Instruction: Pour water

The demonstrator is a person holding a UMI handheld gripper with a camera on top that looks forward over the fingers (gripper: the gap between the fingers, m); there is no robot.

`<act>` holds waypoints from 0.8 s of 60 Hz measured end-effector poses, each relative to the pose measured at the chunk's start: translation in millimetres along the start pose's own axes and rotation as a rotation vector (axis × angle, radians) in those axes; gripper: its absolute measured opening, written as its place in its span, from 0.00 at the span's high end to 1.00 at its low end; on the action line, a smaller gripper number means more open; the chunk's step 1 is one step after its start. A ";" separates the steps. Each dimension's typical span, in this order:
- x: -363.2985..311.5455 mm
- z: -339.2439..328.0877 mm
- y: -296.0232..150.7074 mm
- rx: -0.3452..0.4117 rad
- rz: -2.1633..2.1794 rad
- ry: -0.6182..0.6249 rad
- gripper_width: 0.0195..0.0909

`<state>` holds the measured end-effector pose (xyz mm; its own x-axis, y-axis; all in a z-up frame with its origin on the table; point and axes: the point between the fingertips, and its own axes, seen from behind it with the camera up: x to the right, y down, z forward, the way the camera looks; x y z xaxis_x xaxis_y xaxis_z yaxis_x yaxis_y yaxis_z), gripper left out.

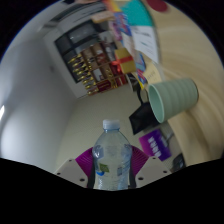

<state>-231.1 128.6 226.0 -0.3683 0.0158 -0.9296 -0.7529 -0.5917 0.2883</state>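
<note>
1. The room is the biggest thing here. It looks tipped over sideways, so the gripper seems to be leaning. A shelf (pixel 88 62) full of small packs and boxes stands far beyond the fingers, and a pale wall fills the side next to it.
2. The bottle (pixel 111 155) is the biggest task thing. It is a clear plastic water bottle with a white cap on top. It stands right between the two fingers of the gripper (pixel 113 170), close to the camera.
3. The fingers sit on both sides of the bottle, with their purple pads (pixel 152 146) against it. They look like they are pinching its middle, though the left pad is mostly hidden.
4. The bottle is probably thin and soft, so a hard squeeze could dent it or push water out. With water inside it is a bit heavy and can slosh. The plastic may be slippery. The middle of the body looks like the best place to hold it.
5. The cup (pixel 172 98) is smaller. It is a pale green paper cup, up and to the right of the bottle, with its open mouth turned toward it. It looks light and easy to crush or knock over.
</note>
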 end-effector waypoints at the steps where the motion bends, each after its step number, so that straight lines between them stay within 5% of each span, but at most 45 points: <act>1: 0.8 0.3 0.3 -0.011 0.044 -0.006 0.60; 6: 5.0 -3.2 7.3 -0.047 0.244 -0.002 0.60; 14: 39.3 -16.9 3.8 0.005 0.336 0.081 0.60; 32: 30.5 3.6 -13.2 -0.036 0.319 0.021 0.60; 43: -85.9 -25.1 35.0 -0.146 -0.290 -0.124 0.60; 48: -156.4 -39.0 11.7 -0.051 -0.747 -0.193 0.60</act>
<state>-161.1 87.8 365.9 0.1354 0.5627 -0.8155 -0.8147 -0.4052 -0.4148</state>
